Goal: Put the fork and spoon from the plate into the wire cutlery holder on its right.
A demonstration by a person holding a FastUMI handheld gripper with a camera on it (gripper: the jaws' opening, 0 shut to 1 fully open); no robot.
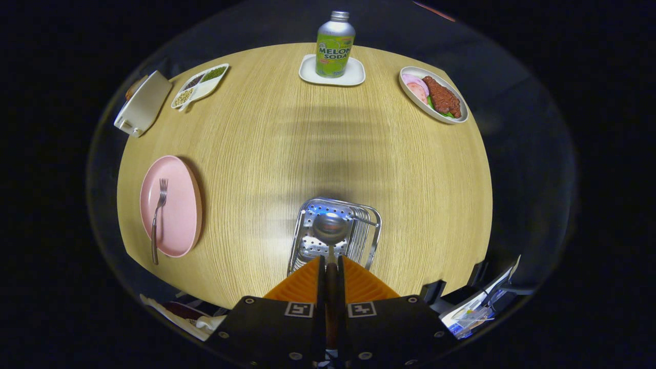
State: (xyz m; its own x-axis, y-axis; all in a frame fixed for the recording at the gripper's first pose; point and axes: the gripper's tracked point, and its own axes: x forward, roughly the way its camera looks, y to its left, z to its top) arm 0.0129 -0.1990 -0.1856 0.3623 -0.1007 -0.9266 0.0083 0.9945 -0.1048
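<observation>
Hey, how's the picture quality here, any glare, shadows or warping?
Gripper view: fisheye bends the table edge into a curve; banded shadow falls ahead of the cutlery holder; bright bluish glare off its metal and the spoon held in the gripper; fork and plate stay sharp.

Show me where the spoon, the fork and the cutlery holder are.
spoon [330, 227], gripper view, its bowl
fork [155, 221], gripper view, mid-handle
cutlery holder [375, 225], gripper view, right wire wall

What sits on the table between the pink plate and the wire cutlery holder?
Nothing: in the gripper view, bare wooden table separates the pink plate from the wire cutlery holder.
</observation>
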